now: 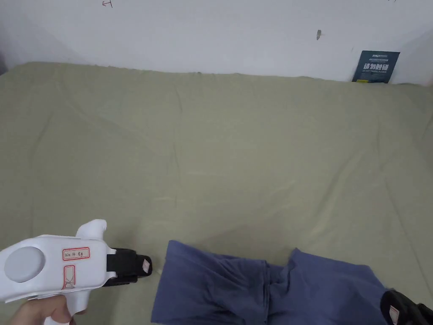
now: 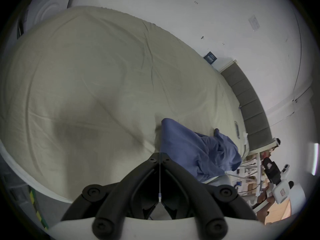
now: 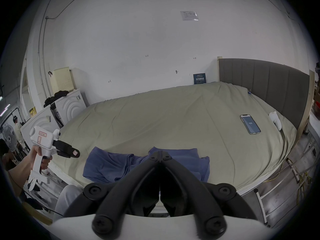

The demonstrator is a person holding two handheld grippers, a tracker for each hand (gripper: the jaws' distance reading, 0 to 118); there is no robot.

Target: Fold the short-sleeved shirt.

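A blue short-sleeved shirt (image 1: 262,287) lies crumpled near the front edge of the bed, bunched in the middle. My left gripper (image 1: 146,265) hovers just left of the shirt, its jaws shut and holding nothing. In the left gripper view its closed tips (image 2: 160,154) point at the shirt's (image 2: 199,150) near corner. My right gripper (image 1: 397,312) is at the shirt's right end, by the bed's front edge. The right gripper view has its own tips (image 3: 161,152) pressed together in front of the shirt (image 3: 107,165), with no cloth between them.
A pale green sheet (image 1: 211,148) covers the wide bed, which stands against a white wall. A phone (image 3: 250,124) and a small white object (image 3: 275,122) lie at the bed's right side by the grey headboard (image 3: 259,84). A dark card (image 1: 375,67) leans on the wall. Washing machines (image 3: 69,105) stand to the left.
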